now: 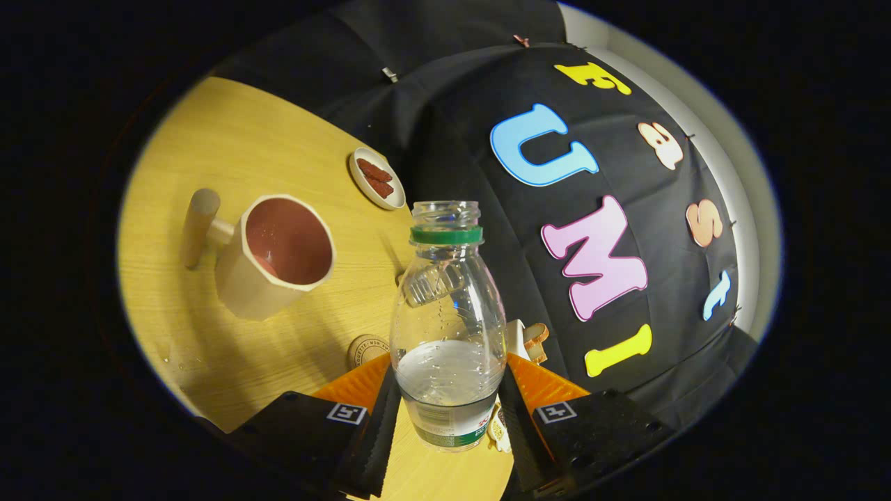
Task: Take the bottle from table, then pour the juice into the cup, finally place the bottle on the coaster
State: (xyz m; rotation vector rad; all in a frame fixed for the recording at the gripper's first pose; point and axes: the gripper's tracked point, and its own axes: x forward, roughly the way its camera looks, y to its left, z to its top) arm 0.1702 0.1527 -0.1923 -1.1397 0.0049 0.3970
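A clear plastic bottle with a green neck ring and no cap stands between my fingers, about a third full of clear liquid. My gripper is shut on the bottle, one finger pressing each side of its lower body. The view is tilted, so the table slopes. A beige cup with a reddish-brown inside and a long wooden handle stands beyond the fingers to the left, its mouth facing me. A round cork coaster lies on the table just left of the bottle, partly hidden by my left finger.
A small white dish with red pieces sits on the wooden table beyond the cup, near the black cloth wall. A small white and brown object peeks out behind the bottle's right side. A few drops glisten on the table below the cup.
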